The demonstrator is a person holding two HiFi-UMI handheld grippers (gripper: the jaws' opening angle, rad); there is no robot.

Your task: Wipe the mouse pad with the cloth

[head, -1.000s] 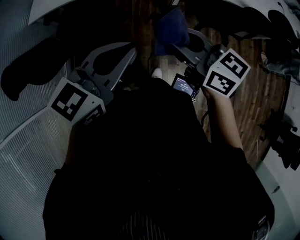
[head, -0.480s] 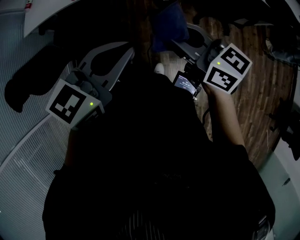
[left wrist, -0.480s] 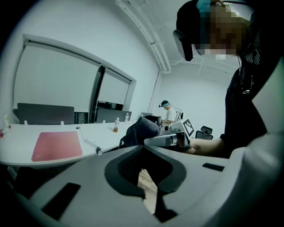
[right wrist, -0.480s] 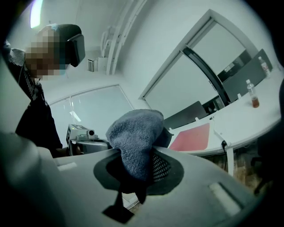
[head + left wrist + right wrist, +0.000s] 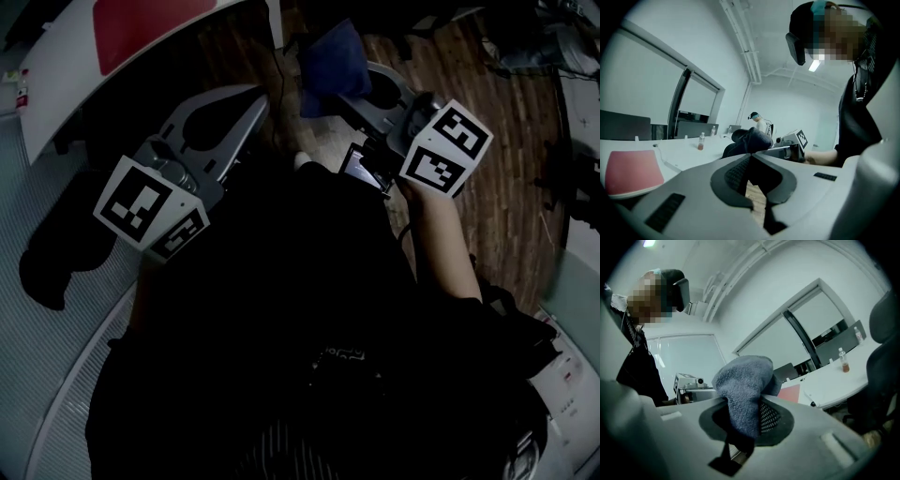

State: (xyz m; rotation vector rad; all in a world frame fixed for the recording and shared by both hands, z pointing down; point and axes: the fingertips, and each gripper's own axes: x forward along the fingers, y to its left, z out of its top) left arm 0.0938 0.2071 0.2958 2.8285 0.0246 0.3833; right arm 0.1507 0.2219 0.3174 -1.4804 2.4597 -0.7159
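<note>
Cloth [image 5: 742,383] stands bunched, long axis upright, pinched in the closed right gripper [image 5: 352,86]. Left gripper [image 5: 750,156] is closed and empty. Both point far; red mouse pad [image 5: 150,19] lies far left.

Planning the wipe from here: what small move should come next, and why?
Probably swing the right gripper left and forward toward the red mouse pad on the white table. Its jaws clamp the blue cloth, but the cloth is held over the wooden floor, clear of the pad.
</note>
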